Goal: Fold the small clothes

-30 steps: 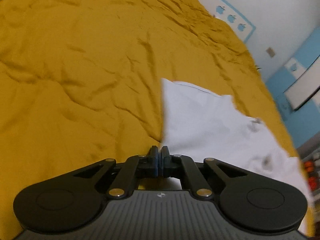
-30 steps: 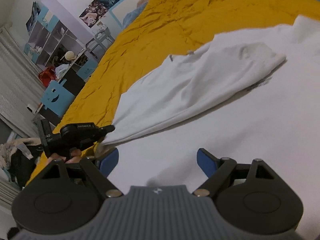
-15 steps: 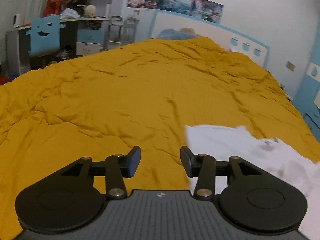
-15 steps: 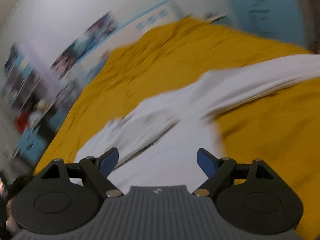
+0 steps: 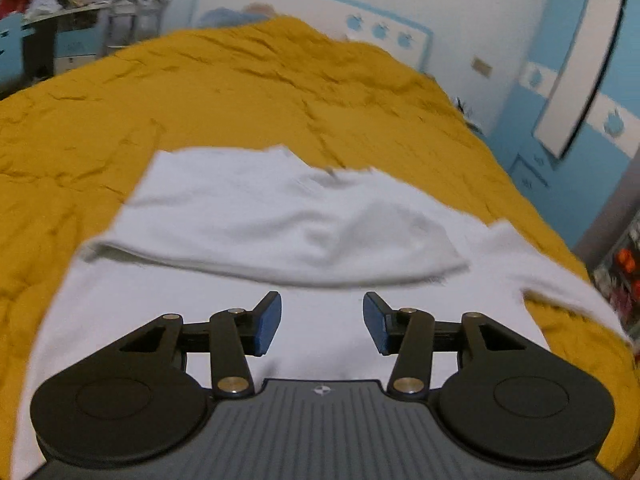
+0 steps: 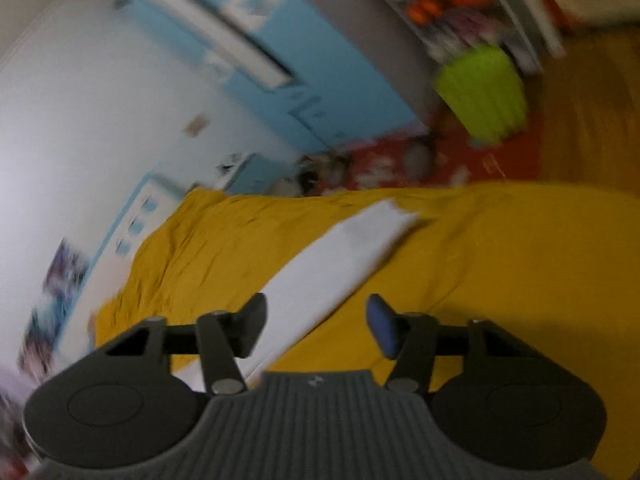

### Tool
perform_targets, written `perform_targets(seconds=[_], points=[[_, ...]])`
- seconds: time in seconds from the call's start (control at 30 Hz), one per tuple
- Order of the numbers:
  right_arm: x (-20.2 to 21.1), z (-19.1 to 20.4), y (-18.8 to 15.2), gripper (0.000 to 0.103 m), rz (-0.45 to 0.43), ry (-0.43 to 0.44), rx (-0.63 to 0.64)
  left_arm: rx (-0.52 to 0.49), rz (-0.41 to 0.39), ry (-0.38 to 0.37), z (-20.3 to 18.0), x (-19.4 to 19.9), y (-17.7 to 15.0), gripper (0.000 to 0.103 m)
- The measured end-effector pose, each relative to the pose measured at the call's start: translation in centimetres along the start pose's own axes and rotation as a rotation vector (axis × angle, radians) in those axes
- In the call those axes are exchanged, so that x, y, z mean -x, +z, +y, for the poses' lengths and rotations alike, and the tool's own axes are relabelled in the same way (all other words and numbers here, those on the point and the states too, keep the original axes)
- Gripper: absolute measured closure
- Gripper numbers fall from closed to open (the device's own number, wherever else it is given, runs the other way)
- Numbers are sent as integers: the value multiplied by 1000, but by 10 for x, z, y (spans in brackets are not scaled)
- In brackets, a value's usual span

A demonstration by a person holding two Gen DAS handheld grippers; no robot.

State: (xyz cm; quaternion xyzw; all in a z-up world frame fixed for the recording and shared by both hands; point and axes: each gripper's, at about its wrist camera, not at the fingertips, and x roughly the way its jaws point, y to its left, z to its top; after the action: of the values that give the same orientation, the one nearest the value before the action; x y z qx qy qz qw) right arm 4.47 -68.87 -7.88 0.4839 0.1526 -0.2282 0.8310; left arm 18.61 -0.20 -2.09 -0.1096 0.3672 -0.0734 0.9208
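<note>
A white garment (image 5: pixel 280 216) lies on the mustard-yellow bed cover (image 5: pixel 240 88), one side folded over its body. My left gripper (image 5: pixel 322 322) hovers over the garment's near part; its jaws are opening and nothing is between them. In the right wrist view a white sleeve (image 6: pixel 352 248) stretches across the bed cover (image 6: pixel 520 280). My right gripper (image 6: pixel 316 328) hangs above the sleeve's near end. Its jaws are closing, with a gap and no cloth clamped between the pads. That view is blurred and tilted.
A blue-and-white headboard (image 5: pixel 384 32) and a white wall stand beyond the bed. Blue cabinets (image 5: pixel 580 120) line the right side. A shelf and desk (image 5: pixel 60 20) stand at the far left. A lime-green case (image 6: pixel 480 92) and a red mat (image 6: pixel 400 160) sit on the floor.
The left gripper let go of the garment's edge, opened, and swung over the garment's middle. The right gripper swept sideways to the sleeve, rolled, and its jaws narrowed.
</note>
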Motion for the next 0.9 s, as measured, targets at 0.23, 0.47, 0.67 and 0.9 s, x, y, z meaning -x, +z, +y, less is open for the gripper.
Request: perform_targets(seconds=[0.23,0.47,0.67,0.9], points=[[-64,-51,25,55,78,121,-257,-93,89,-70,-49,-13,-6,47],[-104,-48,29,95,111,67,-239,-230,105,-93,-76,-10,-30,47],[-95,-44,29,97,75,69,-214,-243,86,-76,-75,-3,-35,47],[-69,17,25,98,-18,102,-47,-197,125,-42,-55,1,-27,47]])
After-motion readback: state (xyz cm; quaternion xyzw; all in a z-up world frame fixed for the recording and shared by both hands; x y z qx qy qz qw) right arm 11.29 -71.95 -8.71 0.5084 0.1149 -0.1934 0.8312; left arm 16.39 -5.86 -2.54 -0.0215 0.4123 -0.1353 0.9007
